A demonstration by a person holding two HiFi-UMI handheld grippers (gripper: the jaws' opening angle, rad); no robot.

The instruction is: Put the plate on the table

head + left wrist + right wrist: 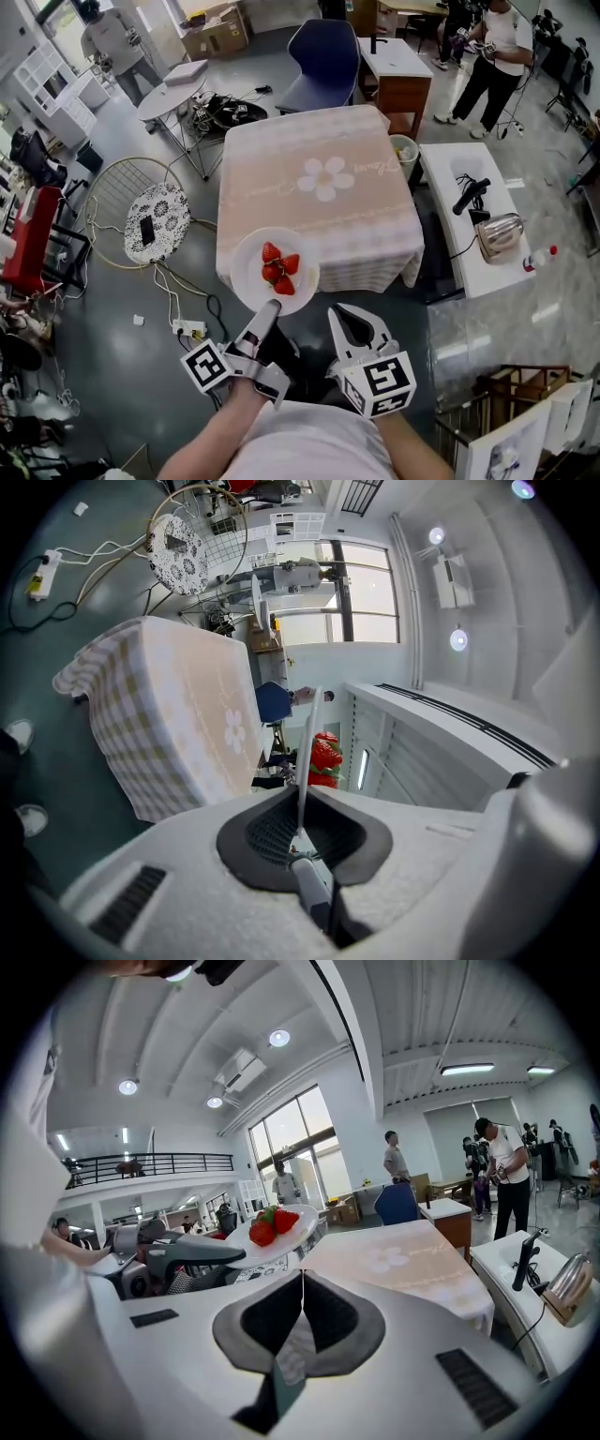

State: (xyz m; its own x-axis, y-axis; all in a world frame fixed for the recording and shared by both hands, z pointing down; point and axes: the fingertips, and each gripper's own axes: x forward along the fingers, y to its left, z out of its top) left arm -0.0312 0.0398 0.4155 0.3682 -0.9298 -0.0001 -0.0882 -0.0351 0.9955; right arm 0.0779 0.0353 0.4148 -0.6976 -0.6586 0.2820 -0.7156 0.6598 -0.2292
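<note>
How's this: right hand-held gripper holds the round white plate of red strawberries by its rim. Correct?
No, wrong side: the left hand-held gripper holds the round white plate of red strawberries by its rim; the left gripper view shows the rim between its jaws. The right hand-held gripper is shut, empty.

A square table (380, 120) is draped in a pale pink tablecloth (281, 159) with a white flower print (324, 178) at its middle. On the grey floor (112, 309) beside it lie a white power strip (188, 328) and cables (165, 281).
</note>
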